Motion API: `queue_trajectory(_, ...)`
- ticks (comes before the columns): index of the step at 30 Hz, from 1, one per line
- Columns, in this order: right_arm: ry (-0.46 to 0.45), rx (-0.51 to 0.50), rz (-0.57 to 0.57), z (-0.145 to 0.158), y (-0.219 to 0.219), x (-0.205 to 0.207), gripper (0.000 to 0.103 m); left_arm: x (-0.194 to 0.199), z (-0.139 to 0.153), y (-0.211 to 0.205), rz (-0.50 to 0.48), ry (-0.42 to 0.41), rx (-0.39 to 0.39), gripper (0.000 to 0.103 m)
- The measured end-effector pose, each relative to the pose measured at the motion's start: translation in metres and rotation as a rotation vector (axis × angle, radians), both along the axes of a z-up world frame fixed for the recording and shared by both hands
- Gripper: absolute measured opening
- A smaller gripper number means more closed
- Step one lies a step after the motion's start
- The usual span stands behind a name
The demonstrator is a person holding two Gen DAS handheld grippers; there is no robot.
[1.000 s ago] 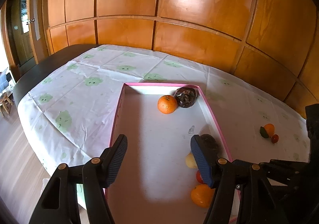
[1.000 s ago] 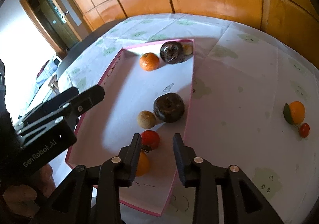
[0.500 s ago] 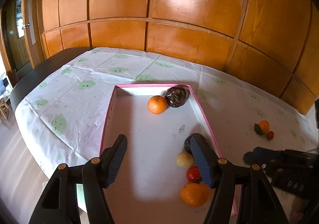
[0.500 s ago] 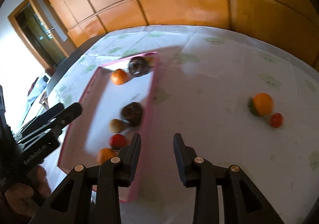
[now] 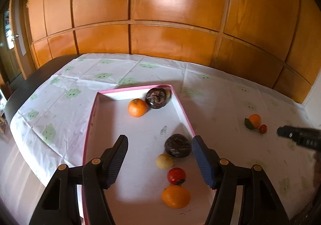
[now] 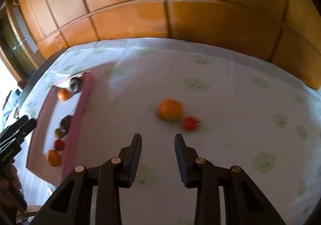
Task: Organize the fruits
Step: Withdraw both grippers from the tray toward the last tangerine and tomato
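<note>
A pink-rimmed white tray (image 5: 88, 134) holds an orange (image 5: 137, 107), two dark round fruits (image 5: 157, 98) (image 5: 177, 148), a pale small fruit (image 5: 165, 161), a red fruit (image 5: 176, 176) and a second orange (image 5: 176, 196). My left gripper (image 5: 159, 138) hovers open and empty over the tray's near half. On the cloth to the right lie an orange with a leaf (image 6: 170, 109) and a small red fruit (image 6: 190, 123). My right gripper (image 6: 158, 140) hangs just short of them, its jaws a narrow gap apart with nothing between.
A white tablecloth (image 5: 60, 108) with green prints covers the table. Wooden wall panels (image 5: 160, 14) stand close behind it. The table's left edge drops to the floor, with a doorway (image 6: 12, 52) beyond. The right wrist view is motion-blurred.
My right gripper has swung from over the tray's near end to the right, over the cloth, toward the loose orange and red fruit. The left gripper shifted slightly, still open.
</note>
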State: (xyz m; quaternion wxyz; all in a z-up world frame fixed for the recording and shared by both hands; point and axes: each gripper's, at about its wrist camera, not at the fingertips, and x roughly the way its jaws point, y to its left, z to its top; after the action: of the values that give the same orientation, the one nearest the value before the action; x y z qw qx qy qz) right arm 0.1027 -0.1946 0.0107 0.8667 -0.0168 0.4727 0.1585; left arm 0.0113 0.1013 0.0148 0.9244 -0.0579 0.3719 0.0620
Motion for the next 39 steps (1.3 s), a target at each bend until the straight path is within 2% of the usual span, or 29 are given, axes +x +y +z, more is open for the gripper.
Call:
queue_trajectory(8, -0.029, -0.073, -0.098, -0.003, -0.06, 0.022, 0.034, 0.011, 0.006, -0.026, -0.067, 0.004, 0.033, 0.067)
queue_trajectory(15, 0.046, -0.002, -0.226, -0.023, -0.102, 0.037, 0.034, 0.025, 0.006, -0.054, -0.123, 0.02, 0.059, 0.067)
queue_trajectory(21, 0.052, 0.057, -0.252, -0.019, -0.109, 0.039, 0.034, 0.041, 0.003, -0.082, -0.179, 0.038, 0.078, 0.067)
queue_trajectory(30, 0.069, 0.076, -0.273, -0.019, -0.111, 0.041, 0.034, 0.066, -0.01, -0.117, -0.247, 0.077, 0.084, 0.067)
queue_trajectory(39, 0.09, 0.083, -0.296, -0.022, -0.115, 0.043, 0.034, 0.095, -0.031, -0.14, -0.291, 0.15, 0.043, 0.067)
